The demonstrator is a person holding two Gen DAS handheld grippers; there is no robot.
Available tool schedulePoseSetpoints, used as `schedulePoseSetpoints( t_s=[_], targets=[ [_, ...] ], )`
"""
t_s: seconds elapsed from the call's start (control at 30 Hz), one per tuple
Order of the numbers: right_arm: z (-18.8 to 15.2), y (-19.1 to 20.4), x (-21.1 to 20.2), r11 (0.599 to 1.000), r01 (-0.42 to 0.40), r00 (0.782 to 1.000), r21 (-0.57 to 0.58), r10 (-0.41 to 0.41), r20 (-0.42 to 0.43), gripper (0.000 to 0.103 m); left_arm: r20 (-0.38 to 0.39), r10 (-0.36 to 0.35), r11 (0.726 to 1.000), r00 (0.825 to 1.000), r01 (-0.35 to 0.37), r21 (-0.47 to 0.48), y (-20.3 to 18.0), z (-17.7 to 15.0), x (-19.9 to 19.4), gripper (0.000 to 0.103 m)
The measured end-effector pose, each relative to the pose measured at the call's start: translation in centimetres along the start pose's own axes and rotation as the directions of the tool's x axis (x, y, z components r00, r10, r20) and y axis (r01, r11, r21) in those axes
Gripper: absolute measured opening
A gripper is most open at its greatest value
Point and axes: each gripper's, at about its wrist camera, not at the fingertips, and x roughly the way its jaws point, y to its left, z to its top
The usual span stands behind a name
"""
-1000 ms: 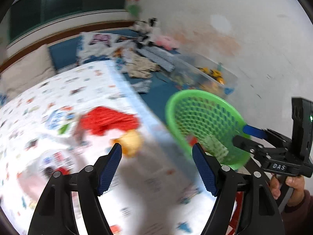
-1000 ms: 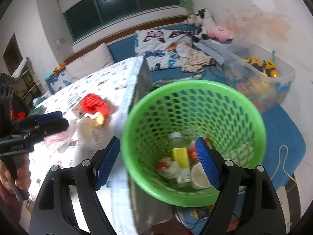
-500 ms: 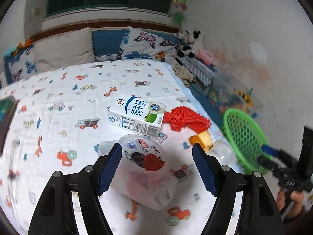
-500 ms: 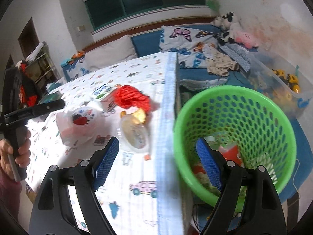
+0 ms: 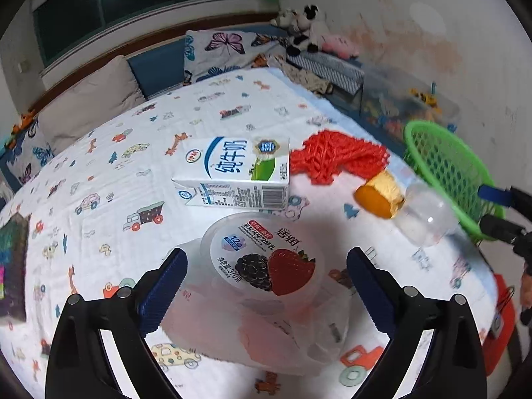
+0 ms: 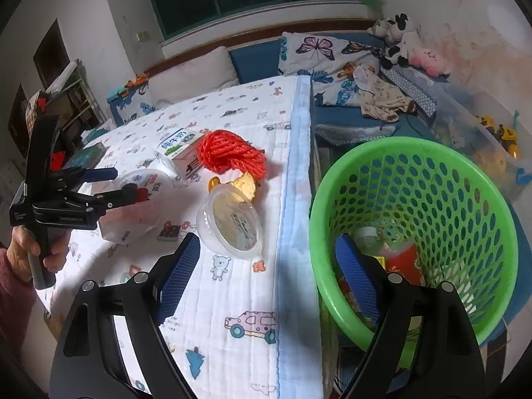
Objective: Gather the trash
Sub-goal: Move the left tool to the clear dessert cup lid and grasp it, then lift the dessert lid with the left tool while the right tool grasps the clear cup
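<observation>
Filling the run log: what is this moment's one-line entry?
left gripper: open, fingers either side of round berry-label yogurt tub | right gripper: open, empty | green plastic mesh basket: holds trash

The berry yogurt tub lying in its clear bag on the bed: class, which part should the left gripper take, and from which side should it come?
Take the yogurt tub across its round rim, coming from above and the near side. Its lid faces up and the left gripper, whose jaws have just been opening, already straddles it untouched. The loose clear bag offers no firm hold.
</observation>
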Motion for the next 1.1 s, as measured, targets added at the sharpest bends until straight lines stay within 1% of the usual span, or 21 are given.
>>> schedulePoseSetpoints(
  t_s=[0.1, 0.23, 0.47, 0.53, 0.67, 0.87, 0.93, 1.0, 1.07, 1.1],
  targets=[
    [0.0, 0.2, 0.5, 1.000, -0.005, 1.000, -0.009, 0.005, -0.010, 0.084, -0.016, 0.036, 0.999, 0.999, -0.035, 0.038, -0.2, 0.0, 0.8, 0.094],
    [0.0, 0.7, 1.3, 0.999, -0.011, 1.000, -0.030, 0.010, -0.025, 0.085, -0.027, 0.050, 0.996, 0.998, -0.048, 0.069, -0.4, -0.1, 1.4, 0.094],
    [0.3, 2.3, 3.4, 0.997, -0.008, 0.999, -0.081, 0.004, -0.053, 0.085, -0.029, 0.045, 0.996, 0.999, -0.043, 0.079, -0.3, -0.3, 2.1, 0.093],
    [0.3, 2.8, 4.0, 0.995, -0.008, 0.998, -0.099, 0.002, -0.061, 0.085, -0.025, 0.037, 0.996, 0.999, -0.035, 0.080, -0.3, -0.4, 2.1, 0.088],
    [0.2, 3.7, 5.5, 0.992, -0.023, 0.996, -0.125, 0.012, -0.087, 0.085, -0.011, 0.031, 0.996, 0.999, -0.030, 0.085, -0.3, -0.5, 2.0, 0.088],
    [0.8, 3.5, 7.0, 0.994, -0.064, 0.992, -0.087, 0.054, -0.118, 0.084, 0.015, 0.013, 0.997, 1.000, -0.014, 0.071, -0.1, -0.6, 1.0, 0.087],
    [1.0, 3.2, 7.5, 0.996, -0.056, 0.991, -0.076, 0.045, -0.127, 0.083, 0.025, 0.005, 0.998, 1.000, -0.007, 0.055, 0.1, -0.6, 0.5, 0.087],
    [1.0, 3.2, 7.8, 0.996, -0.050, 0.990, -0.078, 0.039, -0.136, 0.076, 0.038, -0.007, 0.999, 0.999, 0.005, 0.042, 0.3, -0.5, 0.0, 0.087],
    [0.9, 3.3, 8.1, 0.995, -0.041, 0.990, -0.087, 0.028, -0.139, 0.073, 0.050, -0.008, 0.999, 0.999, 0.006, 0.033, 0.4, -0.4, -0.5, 0.087],
    [0.9, 3.4, 8.2, 0.995, -0.036, 0.990, -0.090, 0.024, -0.137, 0.069, 0.057, -0.017, 1.000, 0.998, 0.015, 0.026, 0.4, -0.4, -0.8, 0.087]
  ],
)
